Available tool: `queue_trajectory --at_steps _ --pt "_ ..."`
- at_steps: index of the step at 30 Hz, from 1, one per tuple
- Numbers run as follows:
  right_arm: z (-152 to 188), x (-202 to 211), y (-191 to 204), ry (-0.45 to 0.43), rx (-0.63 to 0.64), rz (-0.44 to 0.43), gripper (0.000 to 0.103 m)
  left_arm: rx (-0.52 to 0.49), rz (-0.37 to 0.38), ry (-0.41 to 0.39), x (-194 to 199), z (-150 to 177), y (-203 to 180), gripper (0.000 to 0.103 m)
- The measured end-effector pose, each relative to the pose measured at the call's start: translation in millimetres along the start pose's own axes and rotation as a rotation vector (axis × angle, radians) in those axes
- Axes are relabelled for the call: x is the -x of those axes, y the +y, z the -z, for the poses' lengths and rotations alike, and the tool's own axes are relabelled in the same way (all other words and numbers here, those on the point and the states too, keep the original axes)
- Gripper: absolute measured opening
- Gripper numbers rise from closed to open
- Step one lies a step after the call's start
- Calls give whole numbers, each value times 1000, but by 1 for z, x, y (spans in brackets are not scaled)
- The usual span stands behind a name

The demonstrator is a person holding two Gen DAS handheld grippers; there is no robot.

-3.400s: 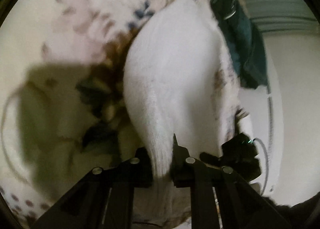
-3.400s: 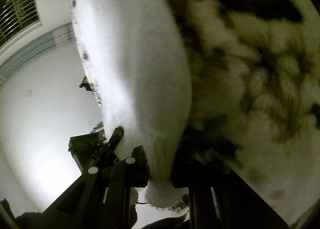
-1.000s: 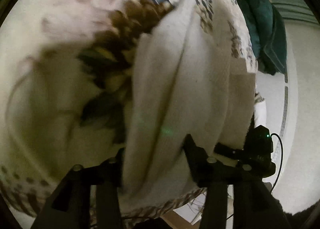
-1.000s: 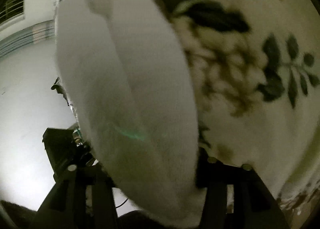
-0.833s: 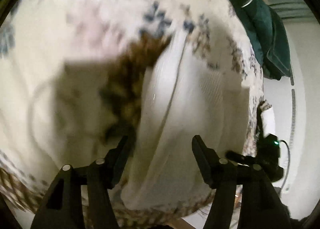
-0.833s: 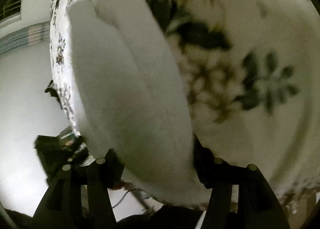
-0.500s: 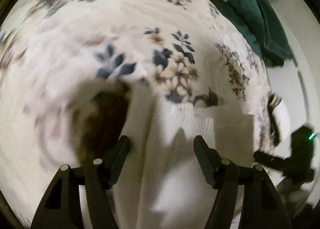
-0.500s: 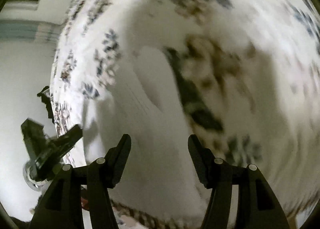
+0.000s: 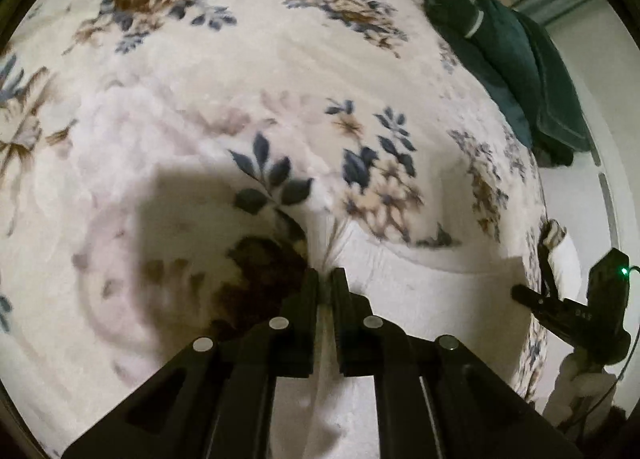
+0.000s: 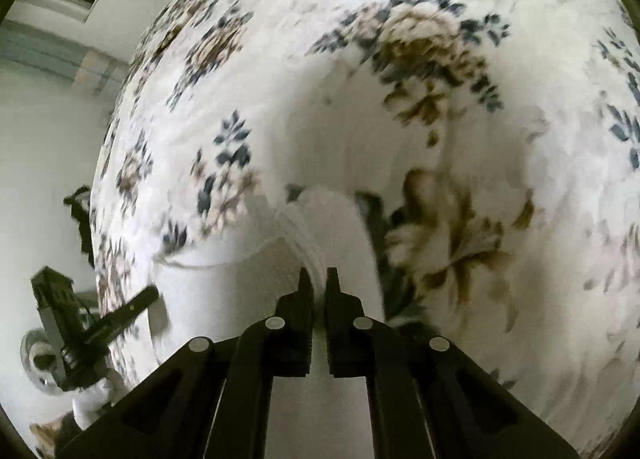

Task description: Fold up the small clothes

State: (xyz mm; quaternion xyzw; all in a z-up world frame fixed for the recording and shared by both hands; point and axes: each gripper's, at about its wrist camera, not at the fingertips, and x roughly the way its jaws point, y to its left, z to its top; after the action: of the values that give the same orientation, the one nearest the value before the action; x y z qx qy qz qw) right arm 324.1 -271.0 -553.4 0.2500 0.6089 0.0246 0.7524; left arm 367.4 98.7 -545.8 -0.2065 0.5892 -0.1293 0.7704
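Both grippers, left gripper (image 9: pixel 327 279) and right gripper (image 10: pixel 315 279), pinch white garment (image 9: pixel 420 291); edges blurred.

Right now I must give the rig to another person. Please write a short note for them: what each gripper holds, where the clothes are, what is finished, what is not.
Left gripper: shut on an edge of the white garment.
Right gripper: shut on another edge of the white garment.
The garment lies on the floral blanket, near its edge. A dark green garment lies bunched at the far side, untouched.
Done: both edges are pinched; some layers seem already overlapped, but I cannot tell how many folds.
Left: probably carry the pinched edges over, lay them down, release, then see to the green one.
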Motion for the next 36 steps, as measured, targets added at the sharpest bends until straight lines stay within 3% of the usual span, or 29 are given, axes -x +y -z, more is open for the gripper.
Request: queue_trajectory --at_steps 3,7,9,11,12,14,20,23,26,28,30,31,32,36 --pt "-11 -18 -5 3 -21 25 5 32 1 4 -18 -13 9 0" --pt "-15 -44 1 113 55 13 6 80 127 29 -15 -18 13 3" --pt "-16 -46 -2 143 44 14 8 107 160 50 -8 -15 15 18" --pt "-16 -44 -8 155 17 -2 11 128 160 48 -1 -10 17 65" --pt "-16 -42 -12 152 -2 -11 16 127 169 27 4 -6 16 66" --pt "-15 -40 -17 148 -29 -29 23 89 168 30 2 -2 7 66" --pt "-10 -37 -12 121 -10 8 24 -118 -106 49 -12 15 -33 60" --pt "-9 -37 -8 123 1 9 24 -155 -128 -5 6 26 -46 57" --pt "-8 -38 -8 126 -2 2 24 -137 -41 -37 19 33 -47 57" --pt "-8 -39 -8 131 -8 -5 24 -132 -30 -1 11 34 -45 57" --pt "-7 -42 -10 137 -16 -5 24 -125 -12 41 -3 36 -41 40" --pt "-6 -44 -12 141 -26 -4 24 -129 -4 66 -11 37 -41 17" --pt "-6 -45 -14 145 -36 -6 24 -143 -10 78 -16 38 -43 10" --pt "-4 -47 -18 143 -48 -17 24 -199 -40 60 -16 39 -50 5"
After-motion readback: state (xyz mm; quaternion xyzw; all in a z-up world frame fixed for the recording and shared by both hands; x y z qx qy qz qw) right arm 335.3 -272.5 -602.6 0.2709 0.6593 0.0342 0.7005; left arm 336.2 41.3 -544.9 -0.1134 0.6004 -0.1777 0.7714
